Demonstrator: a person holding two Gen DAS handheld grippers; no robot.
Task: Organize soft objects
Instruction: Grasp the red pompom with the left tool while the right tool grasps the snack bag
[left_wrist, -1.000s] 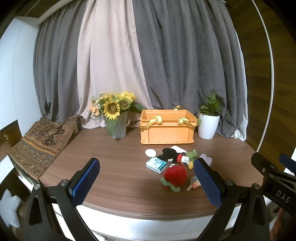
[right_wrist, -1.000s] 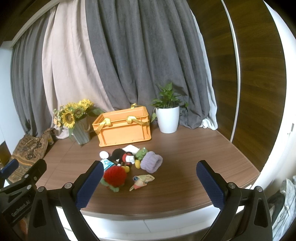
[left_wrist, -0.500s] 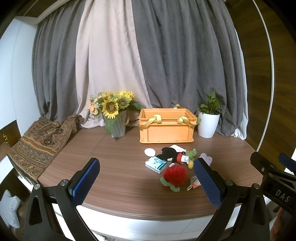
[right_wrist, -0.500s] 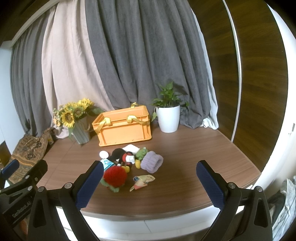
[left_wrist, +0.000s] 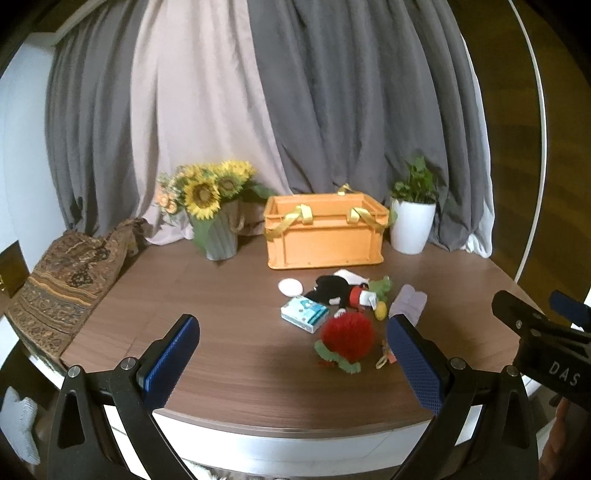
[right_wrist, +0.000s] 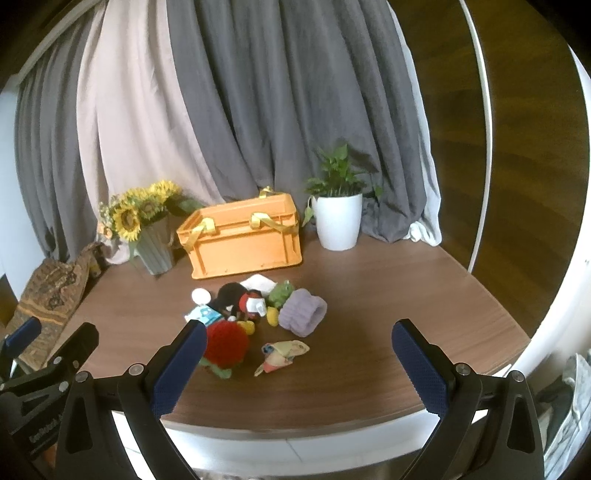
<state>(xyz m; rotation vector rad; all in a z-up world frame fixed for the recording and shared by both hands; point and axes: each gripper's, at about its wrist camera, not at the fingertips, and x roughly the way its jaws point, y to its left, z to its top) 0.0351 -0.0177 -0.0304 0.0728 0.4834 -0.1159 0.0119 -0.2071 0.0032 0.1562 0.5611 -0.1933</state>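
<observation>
Nothing is judged done yet: the surface (left_wrist: 229, 354) is seen carrying an orange crate (left_wrist: 325, 238) at the back, in which nothing can be made out, and every soft item is left loose in a cluster just before it. Among them, a red plush (right_wrist: 225, 343), a purple cuff (right_wrist: 303, 312) and a small pouch (right_wrist: 284, 352) are noted. The left gripper (left_wrist: 291, 363) and right gripper (right_wrist: 297, 367) are held short of the cluster, jaws spread wide and holding nothing.

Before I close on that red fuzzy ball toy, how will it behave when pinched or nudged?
The red fuzzy ball toy looks plush, so it will probably squash between the fingers rather than resist. Its round body may roll if pushed, though the green leafy base could brake it. It likely weighs little.
</observation>
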